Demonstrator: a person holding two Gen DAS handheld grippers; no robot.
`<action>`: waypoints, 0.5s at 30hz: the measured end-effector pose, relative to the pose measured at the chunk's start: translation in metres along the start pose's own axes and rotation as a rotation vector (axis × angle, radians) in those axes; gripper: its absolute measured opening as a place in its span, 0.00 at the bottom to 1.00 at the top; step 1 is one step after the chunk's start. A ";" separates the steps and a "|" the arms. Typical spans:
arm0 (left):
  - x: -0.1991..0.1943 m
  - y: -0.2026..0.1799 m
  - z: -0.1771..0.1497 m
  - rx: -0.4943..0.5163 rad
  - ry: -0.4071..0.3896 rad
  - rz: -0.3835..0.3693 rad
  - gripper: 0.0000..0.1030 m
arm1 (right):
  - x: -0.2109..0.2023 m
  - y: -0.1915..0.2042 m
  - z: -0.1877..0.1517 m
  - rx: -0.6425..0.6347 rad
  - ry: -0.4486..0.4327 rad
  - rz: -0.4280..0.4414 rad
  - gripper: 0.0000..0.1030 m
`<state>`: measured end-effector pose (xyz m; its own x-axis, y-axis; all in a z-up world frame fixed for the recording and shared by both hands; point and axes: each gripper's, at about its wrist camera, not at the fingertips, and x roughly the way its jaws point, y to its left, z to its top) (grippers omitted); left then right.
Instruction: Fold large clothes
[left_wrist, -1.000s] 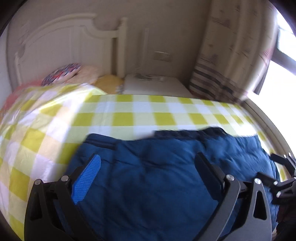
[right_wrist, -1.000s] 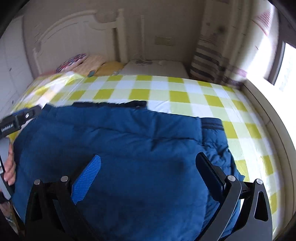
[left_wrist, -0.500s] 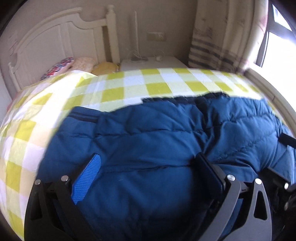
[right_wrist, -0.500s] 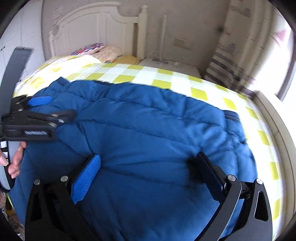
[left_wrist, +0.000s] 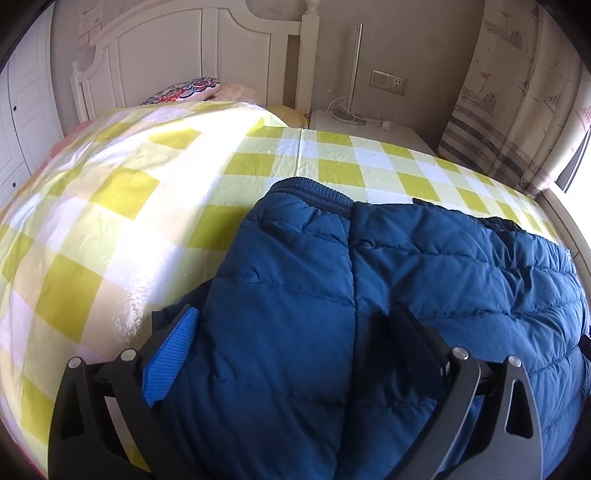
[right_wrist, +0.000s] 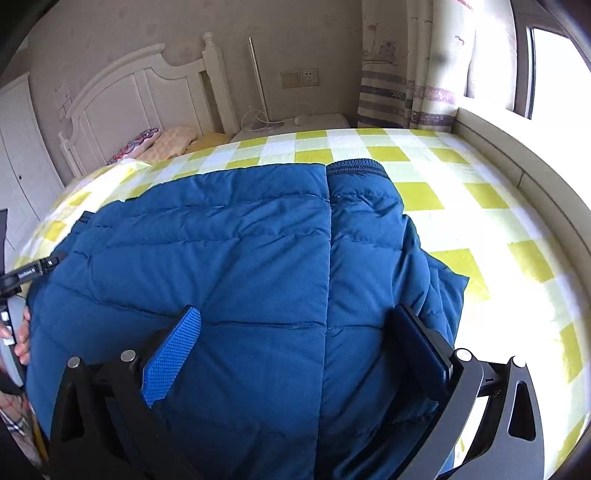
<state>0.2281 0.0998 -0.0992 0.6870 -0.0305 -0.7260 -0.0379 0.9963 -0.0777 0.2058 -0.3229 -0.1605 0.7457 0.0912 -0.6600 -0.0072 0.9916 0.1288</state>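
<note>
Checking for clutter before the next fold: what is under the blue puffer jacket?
The blue puffer jacket lies on the yellow checked bedspread. Anything beneath its padding is hidden.

Quilted blue jacket (right_wrist: 236, 258) of smooth matt cloth; checked bed cover (left_wrist: 110, 229) crinkled, faintly glossy; painted wooden headboard (left_wrist: 177, 66).

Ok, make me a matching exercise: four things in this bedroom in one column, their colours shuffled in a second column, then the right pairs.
Things:
1. puffer jacket
2. bed cover
3. headboard
4. curtain

Colours:
A. white
B. cream with grey stripes and boat prints
C. dark blue
D. yellow, pale green and white check

Pairs: 1-C, 2-D, 3-A, 4-B
</note>
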 end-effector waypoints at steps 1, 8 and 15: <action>-0.004 0.001 -0.001 -0.009 -0.011 0.005 0.98 | -0.004 -0.001 0.000 0.008 -0.002 -0.007 0.95; -0.075 -0.048 -0.030 0.132 -0.152 -0.078 0.98 | -0.050 0.068 -0.014 -0.217 -0.089 0.036 0.95; -0.044 -0.125 -0.080 0.391 -0.138 -0.057 0.98 | -0.019 0.132 -0.057 -0.444 -0.038 0.014 0.96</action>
<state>0.1448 -0.0294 -0.1123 0.7719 -0.1019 -0.6275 0.2629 0.9499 0.1692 0.1526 -0.1889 -0.1728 0.7675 0.1096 -0.6317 -0.2966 0.9342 -0.1983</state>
